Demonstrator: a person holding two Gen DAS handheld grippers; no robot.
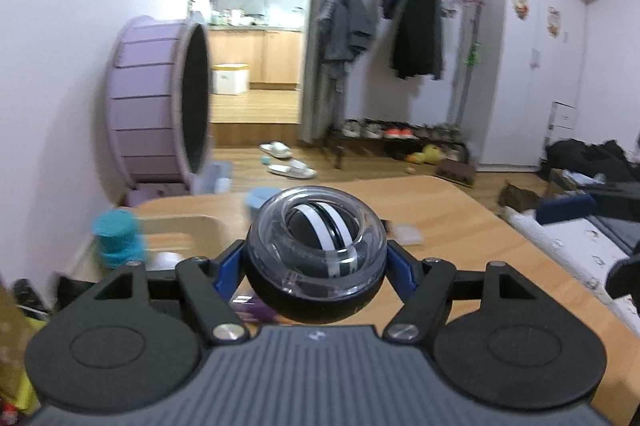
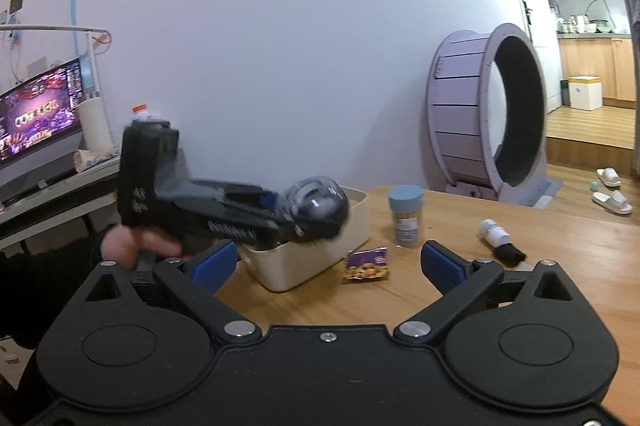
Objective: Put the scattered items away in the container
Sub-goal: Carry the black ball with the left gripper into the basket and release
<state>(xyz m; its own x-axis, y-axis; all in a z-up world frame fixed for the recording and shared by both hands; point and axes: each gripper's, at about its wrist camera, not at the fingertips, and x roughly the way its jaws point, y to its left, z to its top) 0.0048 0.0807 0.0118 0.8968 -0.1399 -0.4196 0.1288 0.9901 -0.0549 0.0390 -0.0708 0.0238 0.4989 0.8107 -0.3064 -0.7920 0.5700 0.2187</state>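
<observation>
My left gripper (image 1: 316,258) is shut on a black and clear gyro ball (image 1: 316,246) with white stripes. In the right wrist view the left gripper (image 2: 308,214) holds the gyro ball (image 2: 316,202) over the cream container (image 2: 304,262) on the wooden table (image 2: 520,306). My right gripper (image 2: 328,262) is open and empty, above the table in front of a purple snack packet (image 2: 366,264). A blue-lidded jar (image 2: 406,216) stands right of the container. A small white and black bottle (image 2: 500,236) lies further right.
A large purple exercise wheel (image 2: 484,114) stands on the floor behind the table. A monitor (image 2: 38,114) on a desk is at the left. A clothes rack (image 1: 416,38) and shoes stand across the room. A small clear box (image 1: 408,235) lies on the table.
</observation>
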